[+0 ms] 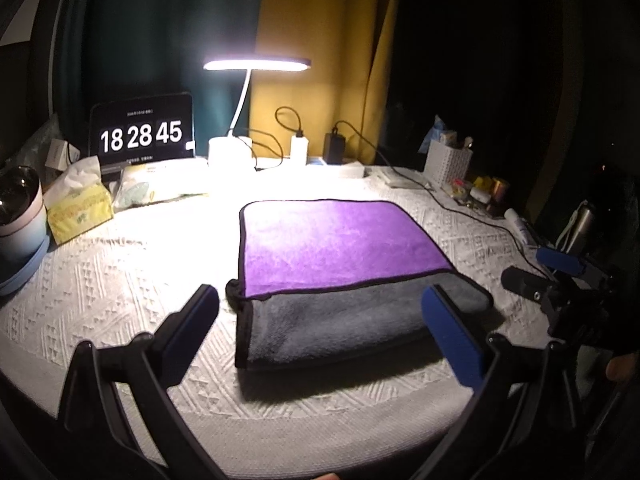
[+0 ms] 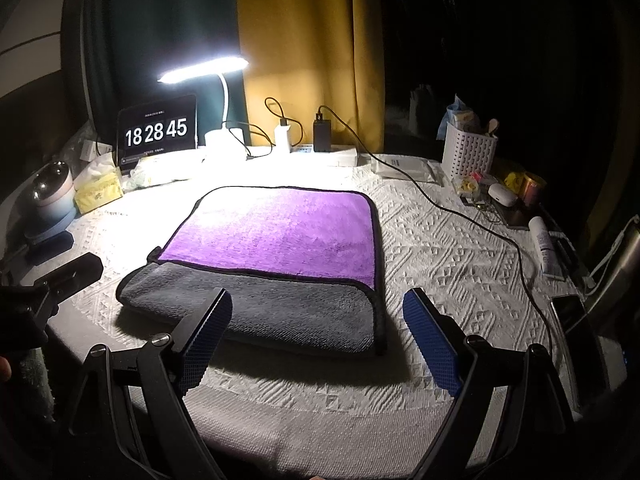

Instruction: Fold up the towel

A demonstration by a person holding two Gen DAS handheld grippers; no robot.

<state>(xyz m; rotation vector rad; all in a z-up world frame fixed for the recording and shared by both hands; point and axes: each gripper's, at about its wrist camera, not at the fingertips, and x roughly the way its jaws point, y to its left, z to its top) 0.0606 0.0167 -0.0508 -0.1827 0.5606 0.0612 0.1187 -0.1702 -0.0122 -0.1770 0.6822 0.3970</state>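
A towel [image 1: 340,248], purple on one side and grey on the other with a black hem, lies folded on the white textured tablecloth [image 1: 120,280]. A purple layer covers the far part and a grey strip shows along the near edge. It also shows in the right wrist view [image 2: 276,236]. My left gripper [image 1: 320,320] is open and empty, hovering over the towel's near left part. My right gripper [image 2: 318,320] is open and empty, above the towel's near right corner. The right gripper appears at the right edge of the left wrist view [image 1: 560,276].
A lit desk lamp [image 1: 256,65], a clock tablet [image 1: 142,134], a tissue box [image 1: 78,208] and a round pink device [image 1: 16,204] stand at the back left. Chargers and a cable [image 2: 460,212], a white basket [image 2: 470,152], a tube [image 2: 546,246] and a phone [image 2: 576,316] sit to the right.
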